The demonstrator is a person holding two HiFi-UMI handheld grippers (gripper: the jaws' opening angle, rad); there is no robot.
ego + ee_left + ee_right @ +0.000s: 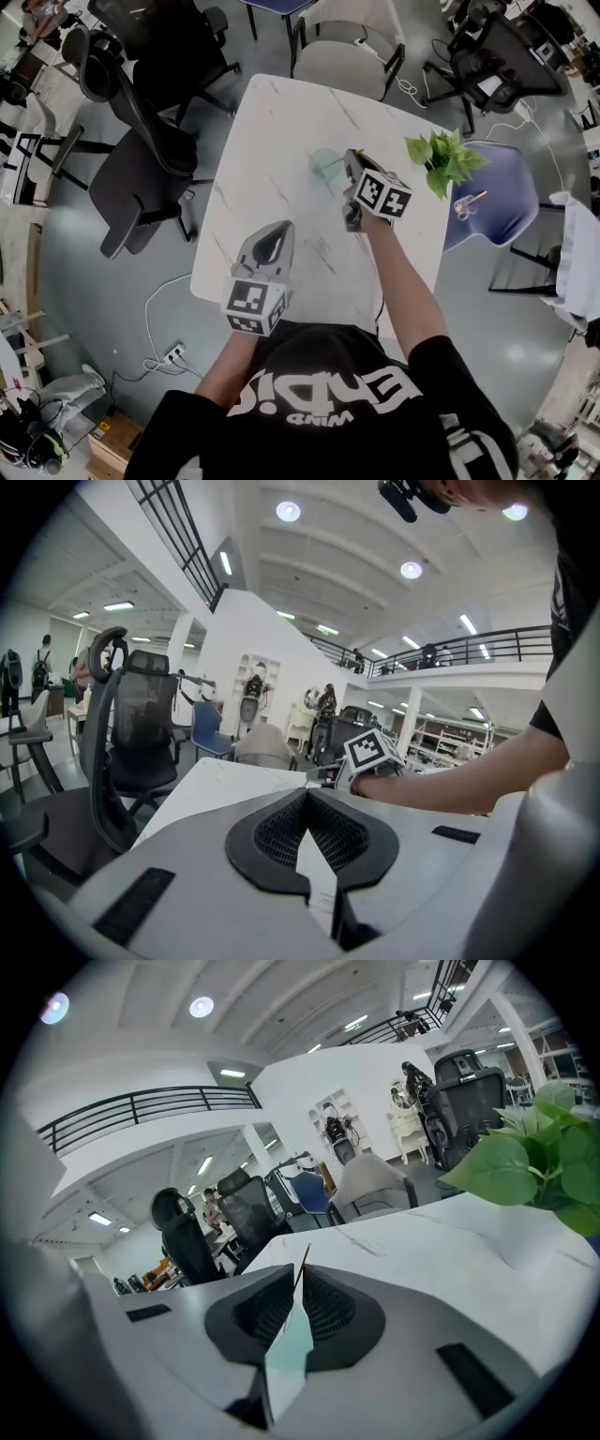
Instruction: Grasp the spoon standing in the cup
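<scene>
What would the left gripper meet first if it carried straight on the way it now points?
Probably the white table top, which the left gripper hangs over; the cup seems just off its line.

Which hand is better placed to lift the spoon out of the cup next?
The right. The right gripper is at the cup, and its jaws are closed on the spoon by its thin handle. The left gripper hangs well short of the cup, shut and empty.

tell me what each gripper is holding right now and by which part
The right gripper is shut on the spoon, pinching its thin handle above the green cup. The left gripper is shut on nothing.
</scene>
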